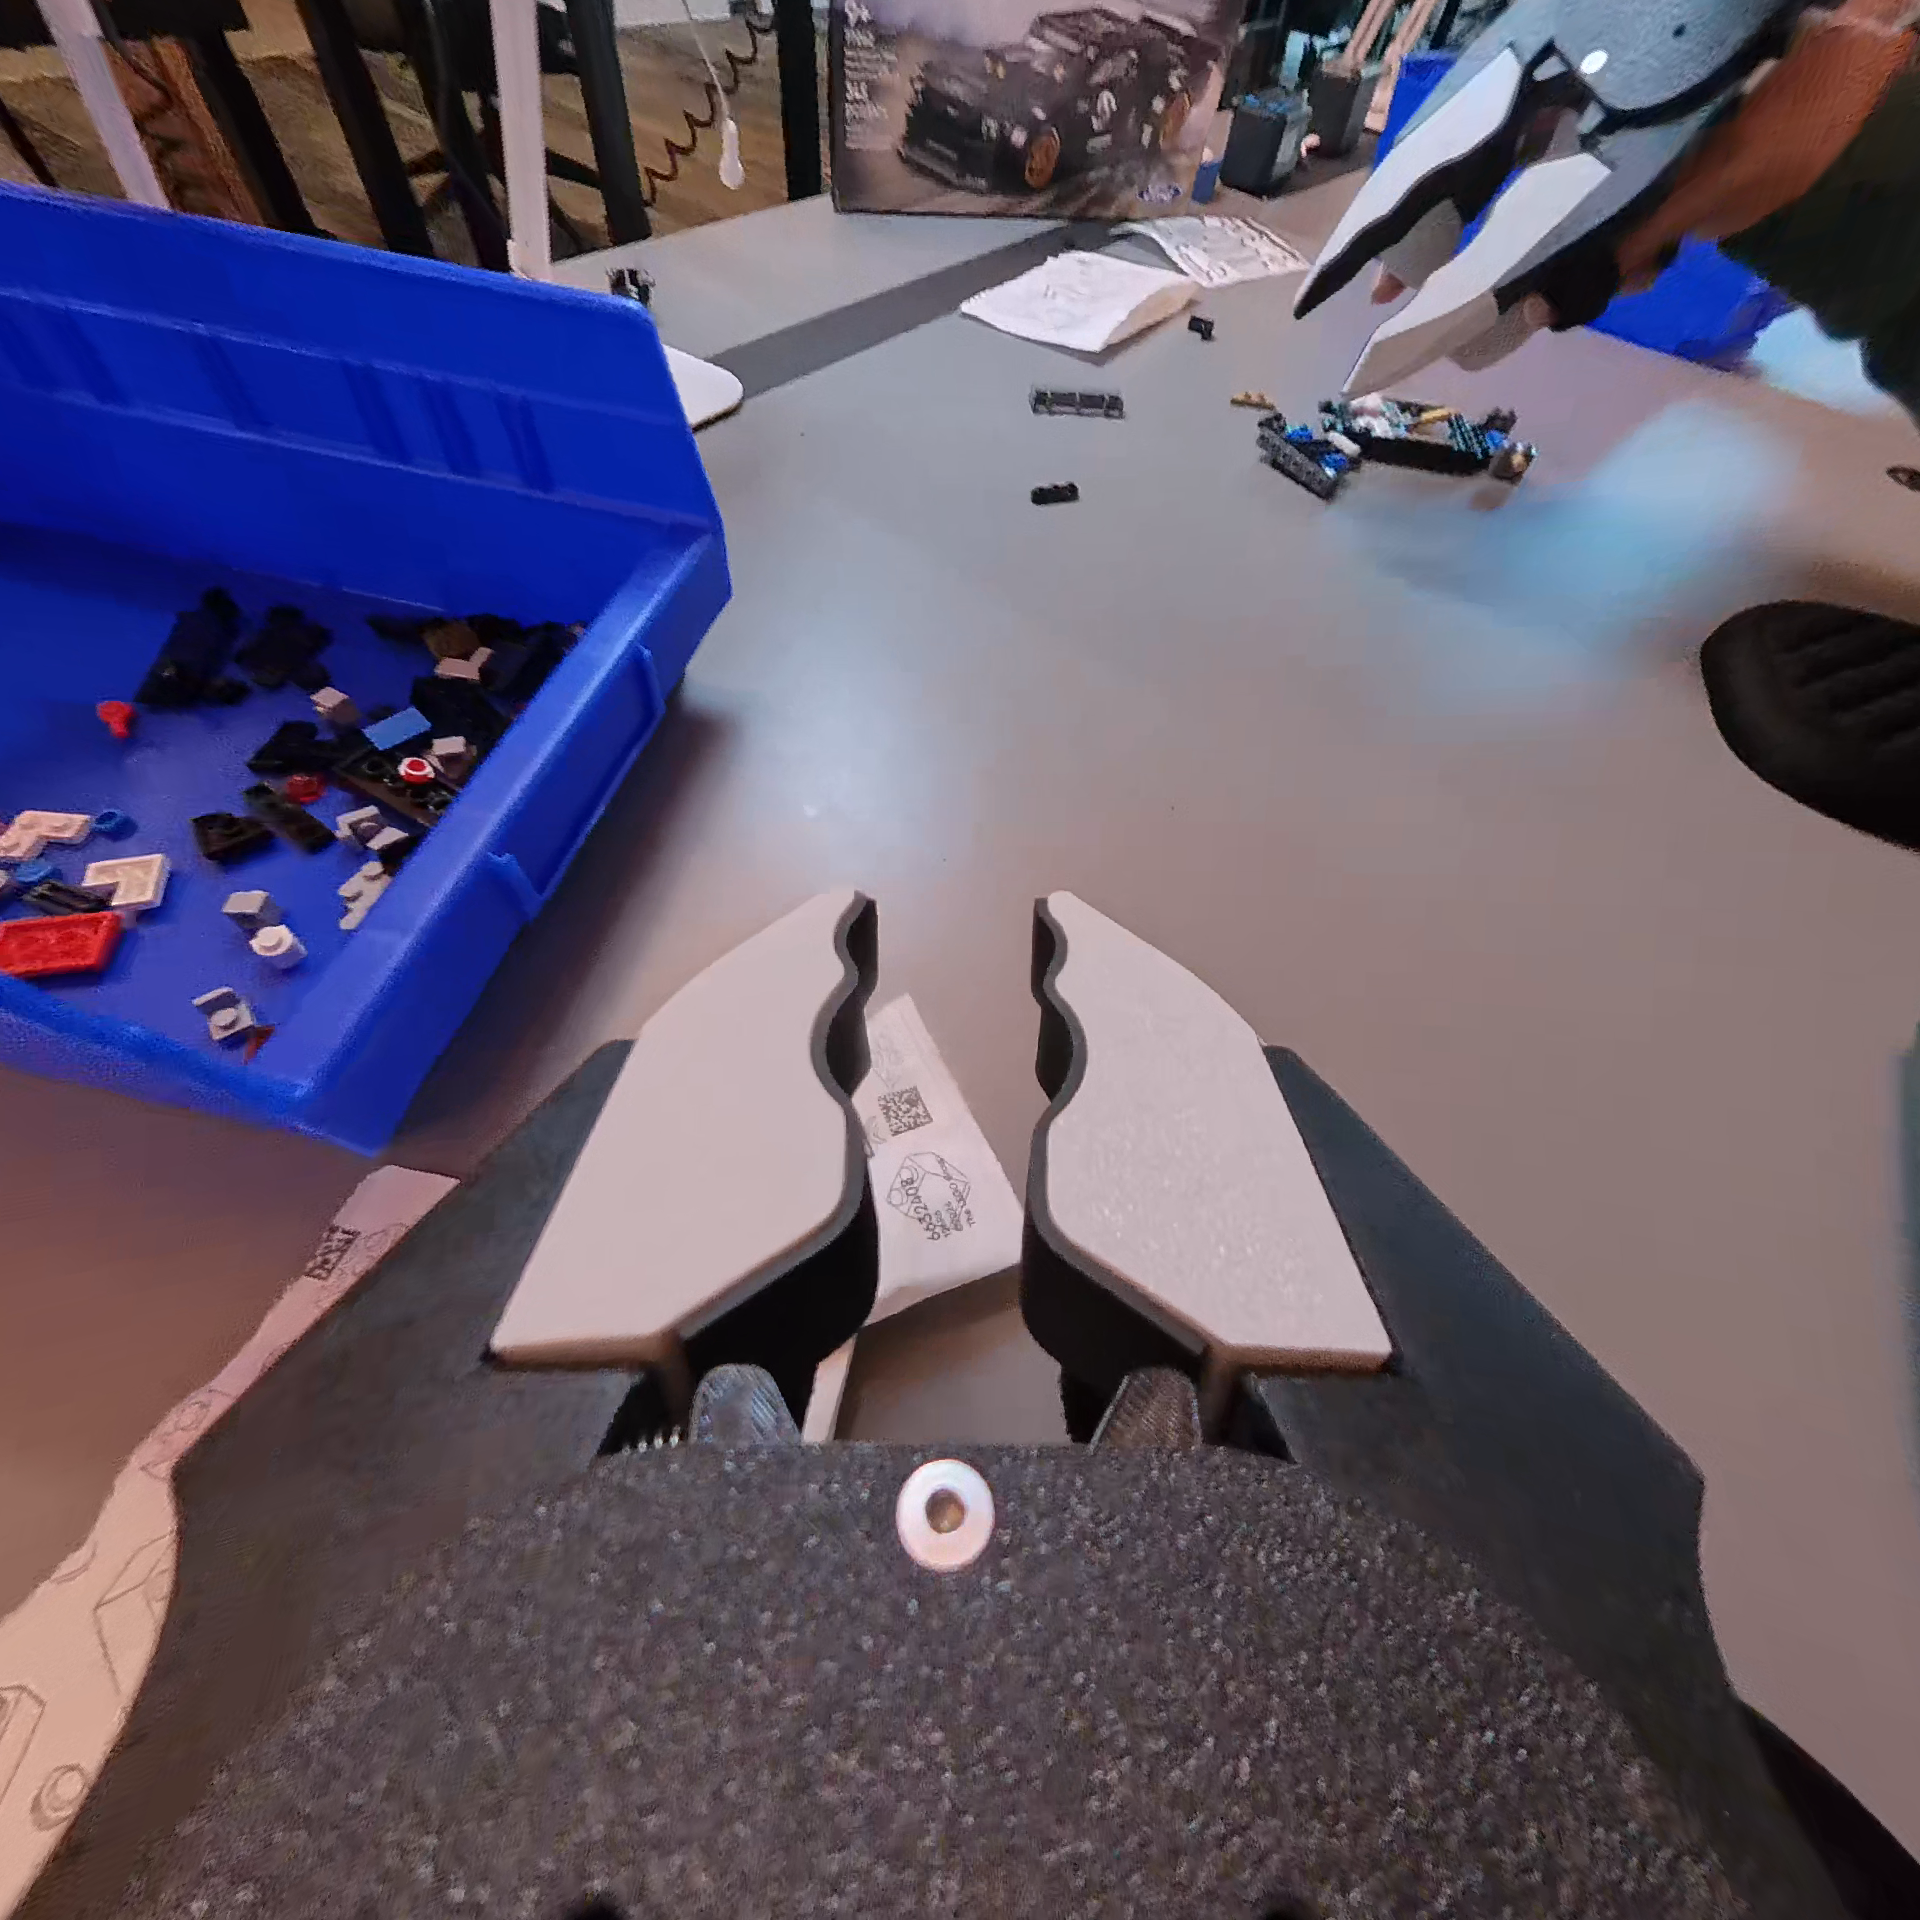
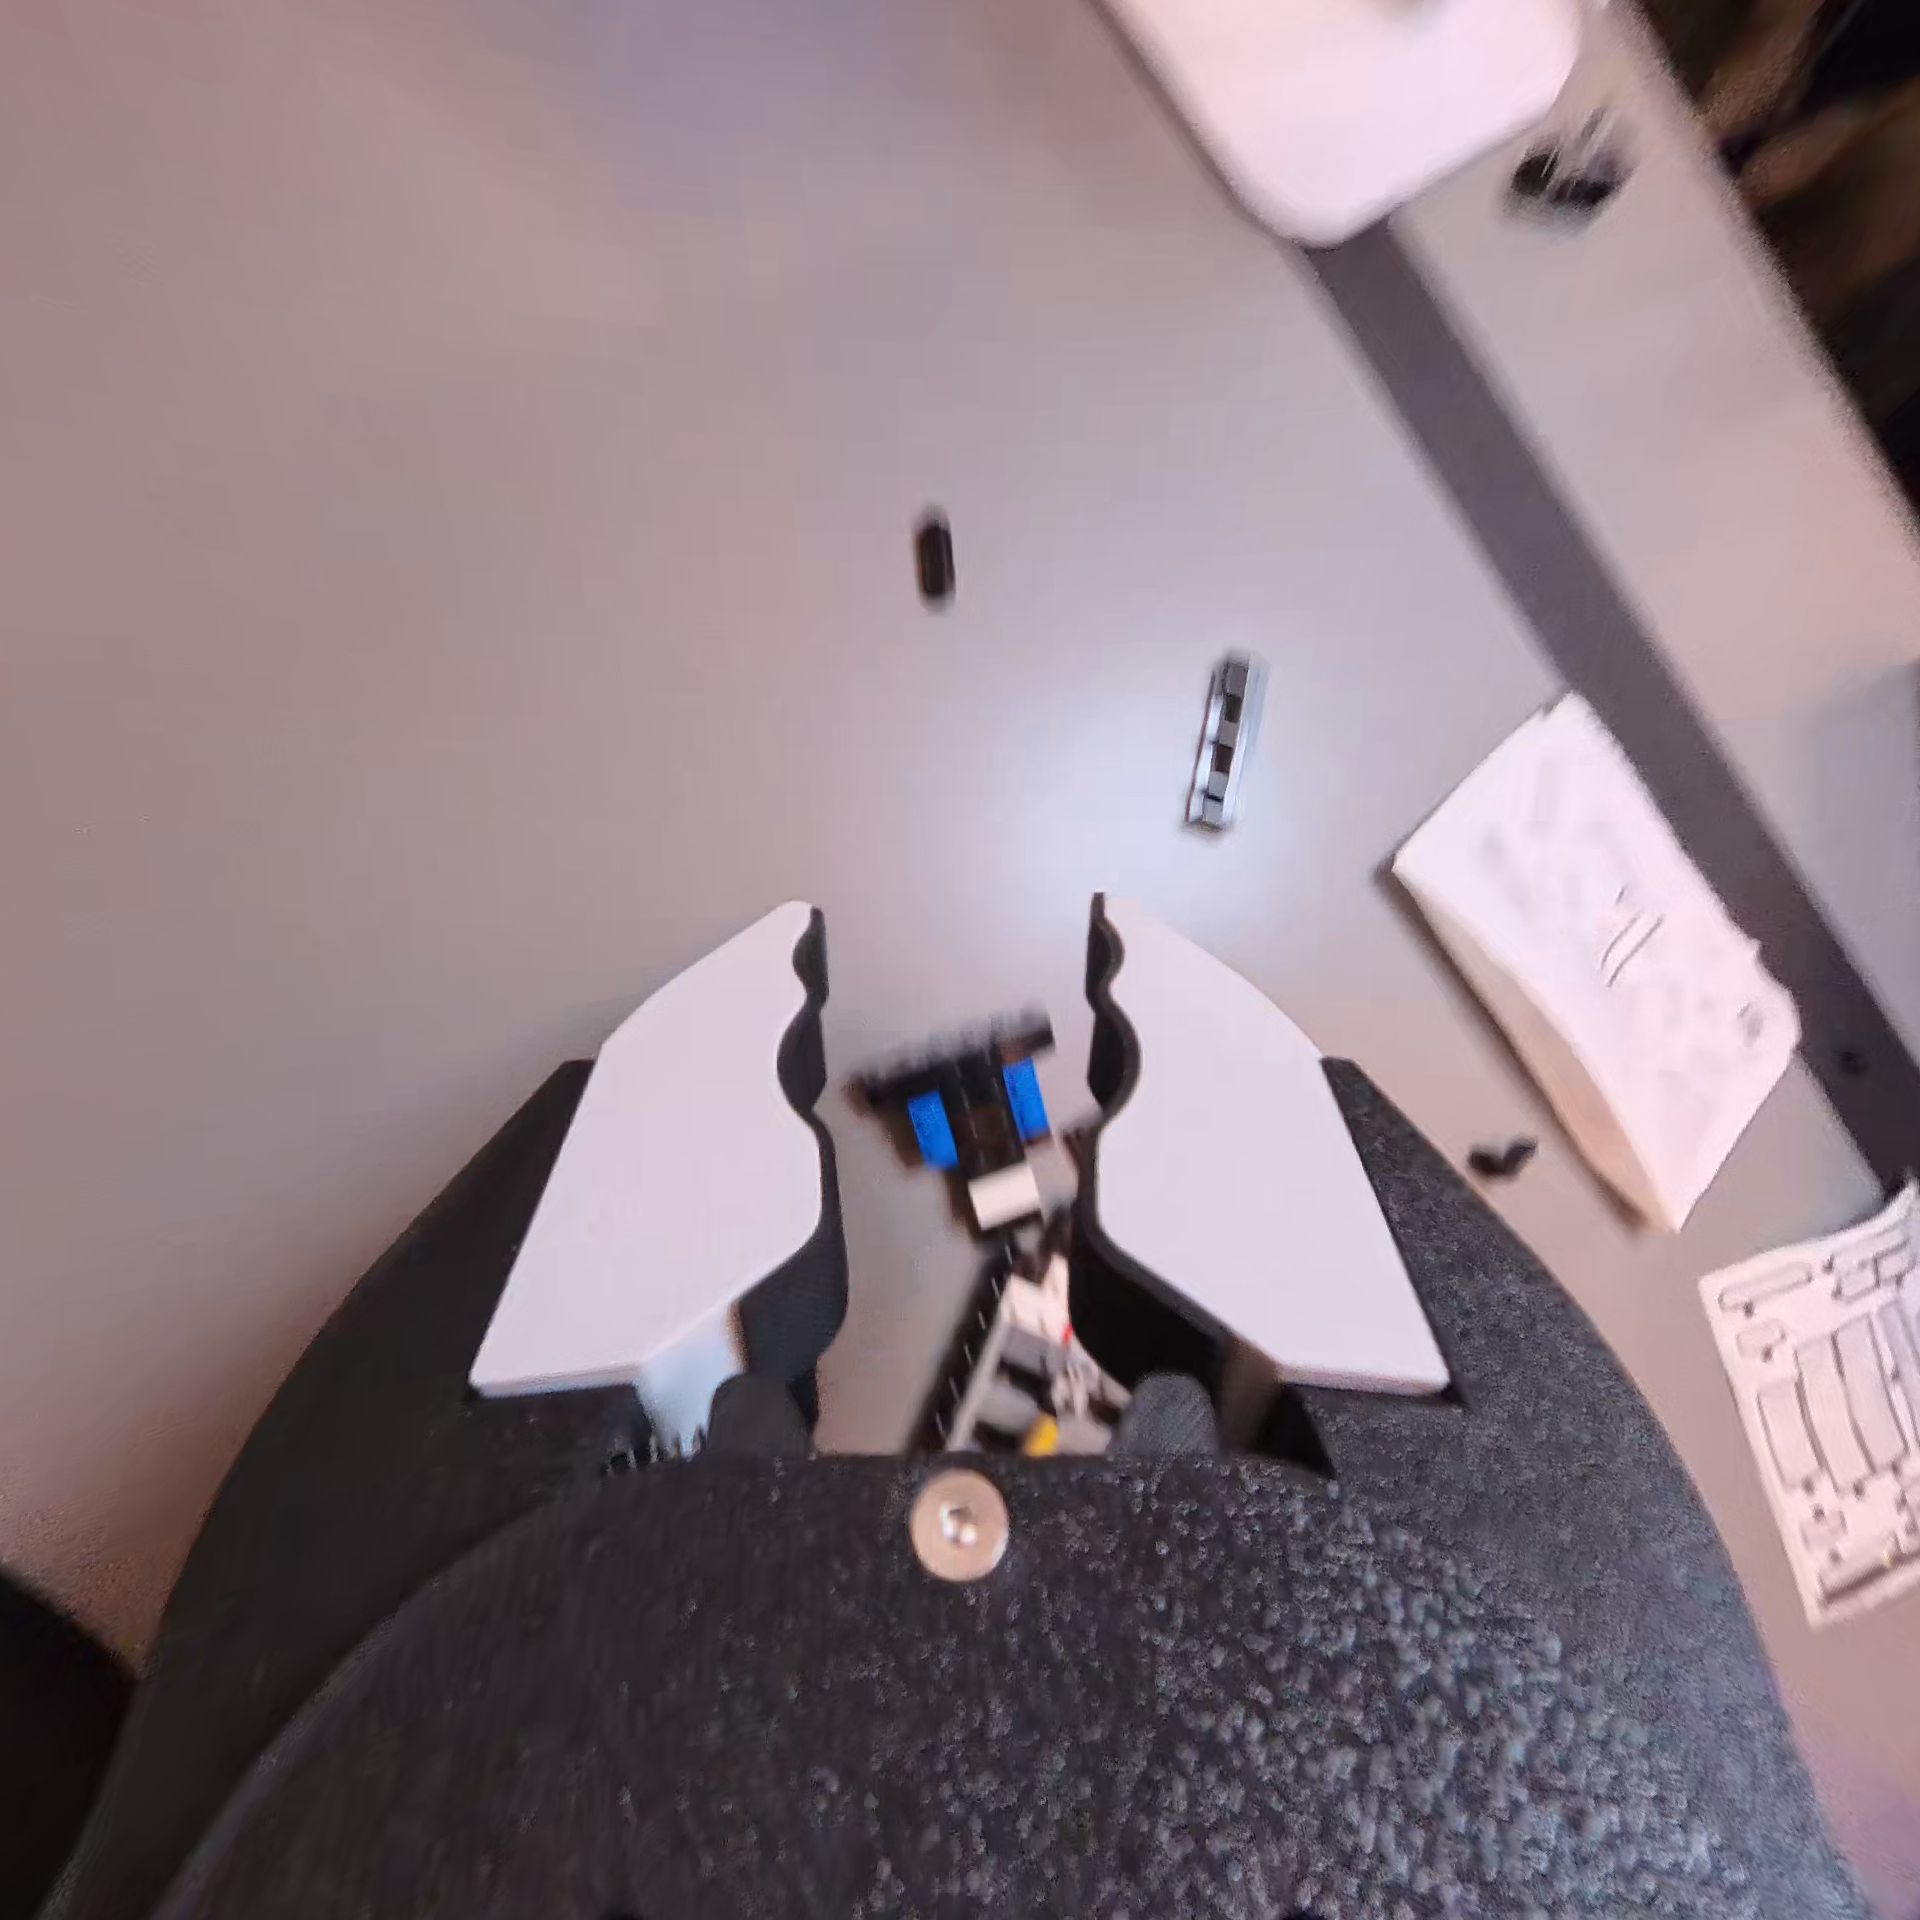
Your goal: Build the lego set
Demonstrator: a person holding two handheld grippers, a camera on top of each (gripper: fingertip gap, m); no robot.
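Note:
My left gripper (image 1: 954, 914) is open and empty, low over the grey table (image 1: 1195, 748), with a white paper bag (image 1: 935, 1174) lying under its fingers. A blue bin (image 1: 582, 748) of loose small bricks stands just to its left. My right gripper (image 2: 954, 914) is open, hovering just above a partly built black and blue brick model (image 2: 977, 1117) that lies below and between its fingers. In the left wrist view the right gripper (image 1: 1335, 343) is at the far right, tips just over that model (image 1: 1392, 436), held by a gloved hand.
A black brick strip (image 1: 1076, 402) and a small black piece (image 1: 1055, 494) lie mid-table; both show in the right wrist view (image 2: 1226, 743) (image 2: 935, 556). A white booklet (image 1: 1081, 301), a sticker sheet (image 2: 1829, 1403), a toy box (image 1: 1039, 104) and a lamp base (image 1: 707, 384) stand farther off. A black rounded object (image 1: 1829, 717) is at right. There is about 35 centimeters between the tips of the two grippers. Measured from the fingertips, the small black piece (image 1: 1055, 494) is 12 centimeters or so from the right gripper and 30 centimeters from the left. Seen from the right wrist view (image 2: 944, 567) as well.

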